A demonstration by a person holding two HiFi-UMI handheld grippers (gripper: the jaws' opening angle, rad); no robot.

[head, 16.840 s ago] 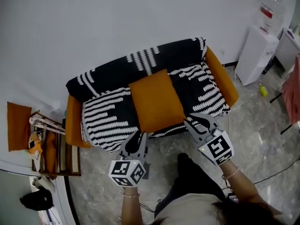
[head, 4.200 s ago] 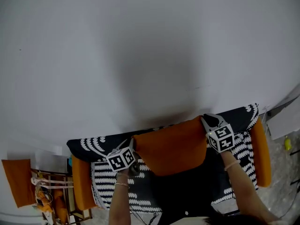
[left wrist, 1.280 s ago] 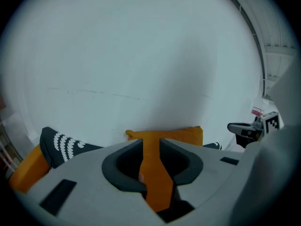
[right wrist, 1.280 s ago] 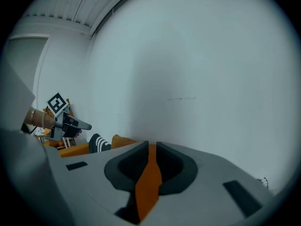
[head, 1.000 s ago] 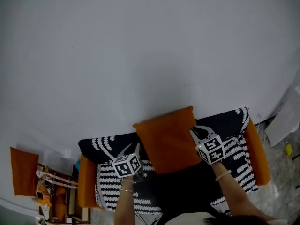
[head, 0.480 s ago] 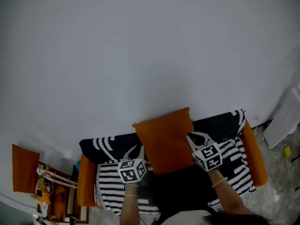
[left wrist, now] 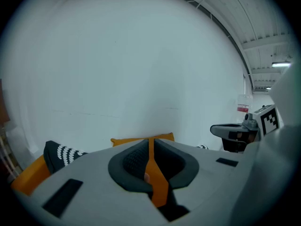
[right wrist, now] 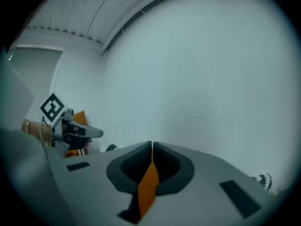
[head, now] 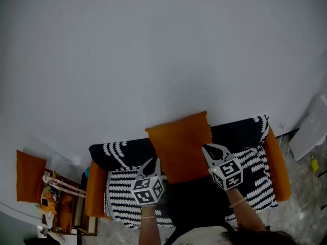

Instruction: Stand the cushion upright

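Item: cushion (head: 180, 146). Upright at back edge of sofa (head: 278, 170), mid-width, leaning on wall (head: 153, 50). I judge standing done.
Left tongs (head: 153, 161), right tongs (head: 205, 147): just been closing, now nearly together, nothing pinched, beside cushion's lower side edges.
Remaining: I withdraw.

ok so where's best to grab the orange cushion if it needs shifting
The orange cushion stands upright against the sofa backrest, so its back is blocked and its side edges are free. Probably pinch both side edges near the top corners, coming from the front.
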